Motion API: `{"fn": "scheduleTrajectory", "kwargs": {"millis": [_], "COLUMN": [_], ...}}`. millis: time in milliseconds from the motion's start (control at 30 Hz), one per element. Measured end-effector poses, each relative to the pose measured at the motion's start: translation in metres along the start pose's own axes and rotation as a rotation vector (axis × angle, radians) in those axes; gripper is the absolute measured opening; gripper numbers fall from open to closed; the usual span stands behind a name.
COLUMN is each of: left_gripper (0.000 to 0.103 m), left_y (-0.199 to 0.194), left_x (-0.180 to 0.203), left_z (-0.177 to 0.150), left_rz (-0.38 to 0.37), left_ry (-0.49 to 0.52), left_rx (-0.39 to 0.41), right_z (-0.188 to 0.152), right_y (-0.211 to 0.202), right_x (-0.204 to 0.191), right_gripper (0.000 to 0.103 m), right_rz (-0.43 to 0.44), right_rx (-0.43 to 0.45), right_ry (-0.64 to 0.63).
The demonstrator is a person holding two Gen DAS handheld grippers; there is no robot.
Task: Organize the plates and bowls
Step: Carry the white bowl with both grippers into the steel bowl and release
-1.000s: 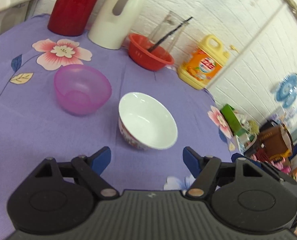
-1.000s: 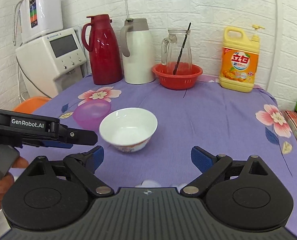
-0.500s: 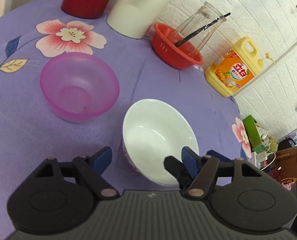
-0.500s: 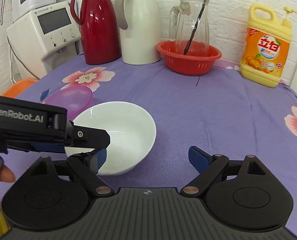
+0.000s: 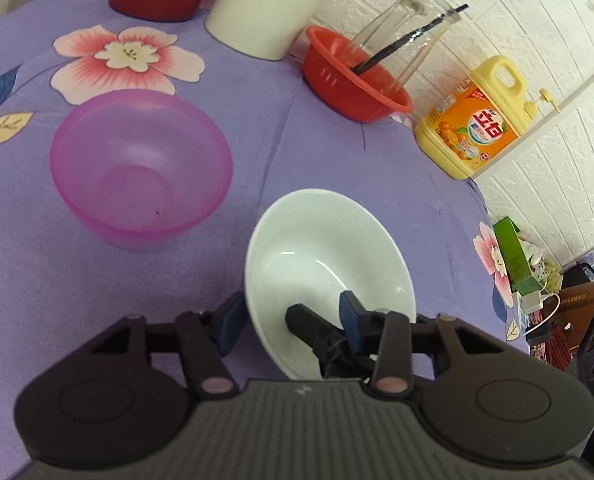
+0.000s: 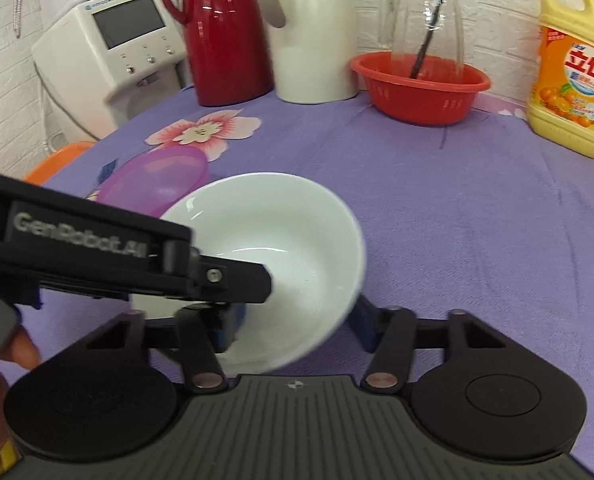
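A white bowl sits tilted on the purple cloth, also in the right wrist view. My left gripper has one finger outside the bowl's near wall and one inside, closed on its rim. My right gripper also straddles the bowl's rim: its left finger is inside the bowl and its right finger is outside the wall. I cannot tell if it pinches the wall. A pink translucent bowl stands upright to the left, apart from the white one; it also shows in the right wrist view.
At the back stand a red thermos, a white thermos, a red basket holding a glass jug, and a yellow detergent bottle. A white appliance is at far left.
Both grippers have moved forward onto the white bowl. The left gripper's fingers have closed from wide open onto its rim, and the bowl has tilted.
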State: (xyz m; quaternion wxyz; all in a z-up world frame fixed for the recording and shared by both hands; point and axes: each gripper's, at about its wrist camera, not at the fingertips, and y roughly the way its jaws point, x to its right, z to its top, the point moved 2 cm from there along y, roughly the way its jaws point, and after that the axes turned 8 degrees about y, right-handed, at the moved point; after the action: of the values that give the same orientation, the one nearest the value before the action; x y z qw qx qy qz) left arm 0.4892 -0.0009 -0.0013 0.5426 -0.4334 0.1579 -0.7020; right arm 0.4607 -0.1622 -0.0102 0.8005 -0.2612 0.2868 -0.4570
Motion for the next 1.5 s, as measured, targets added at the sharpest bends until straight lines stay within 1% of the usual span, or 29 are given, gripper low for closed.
{"fn": "scheduleTrajectory", "kwargs": {"millis": [67,100,267,400,567,700,800,933,1067,1167,1333,1367,1467,1500], "left_gripper": [0.036,0.036,0.035,0.035,0.035,0.035,0.035,0.035,0.035,0.036,0.036,0.037,0.046,0.055], "left_y": [-0.007,-0.011,-0.042,-0.073,-0.107,-0.126,-0.136,-0.144,-0.148,-0.146,-0.146,-0.145,-0.142,-0.142], "left_x": [0.004,0.006,0.019,0.037,0.052,0.058,0.064,0.069,0.067,0.065,0.067,0.067,0.068,0.068], "left_z": [-0.003,-0.005,-0.018,-0.037,-0.076,-0.112,-0.141,-0.174,-0.199,-0.208,-0.209,-0.209,-0.206,-0.205], "left_rz": [0.014,0.01,-0.023,-0.059,-0.11,-0.142,-0.152,-0.156,-0.158,-0.155,-0.141,-0.139,-0.135,-0.133], "left_ry": [0.021,0.028,0.055,0.095,0.137,0.156,0.18,0.202,0.216,0.216,0.24,0.245,0.26,0.261], "left_rx": [0.006,0.009,0.034,0.063,0.079,0.065,0.043,0.005,-0.019,-0.031,-0.014,-0.013,0.0,0.006], "right_z": [-0.002,-0.004,-0.013,-0.027,-0.055,-0.088,-0.114,-0.146,-0.168,-0.176,-0.184,-0.185,-0.187,-0.186], "right_y": [-0.004,-0.008,-0.04,-0.077,-0.121,-0.152,-0.168,-0.181,-0.189,-0.19,-0.188,-0.188,-0.189,-0.189], "right_x": [-0.006,-0.008,-0.018,-0.032,-0.047,-0.062,-0.072,-0.079,-0.08,-0.078,-0.076,-0.075,-0.072,-0.071], "right_gripper": [0.083,0.083,0.083,0.084,0.088,0.09,0.094,0.096,0.097,0.096,0.096,0.096,0.096,0.097], "right_rz": [0.002,0.001,-0.005,-0.04,-0.082,-0.111,-0.131,-0.141,-0.133,-0.123,-0.104,-0.096,-0.074,-0.073], "right_rx": [-0.003,0.002,0.042,0.092,0.132,0.137,0.128,0.112,0.107,0.103,0.094,0.094,0.103,0.107], "right_ry": [-0.016,-0.019,-0.02,-0.053,-0.077,-0.087,-0.094,-0.08,-0.049,-0.034,-0.013,-0.004,0.015,0.02]}}
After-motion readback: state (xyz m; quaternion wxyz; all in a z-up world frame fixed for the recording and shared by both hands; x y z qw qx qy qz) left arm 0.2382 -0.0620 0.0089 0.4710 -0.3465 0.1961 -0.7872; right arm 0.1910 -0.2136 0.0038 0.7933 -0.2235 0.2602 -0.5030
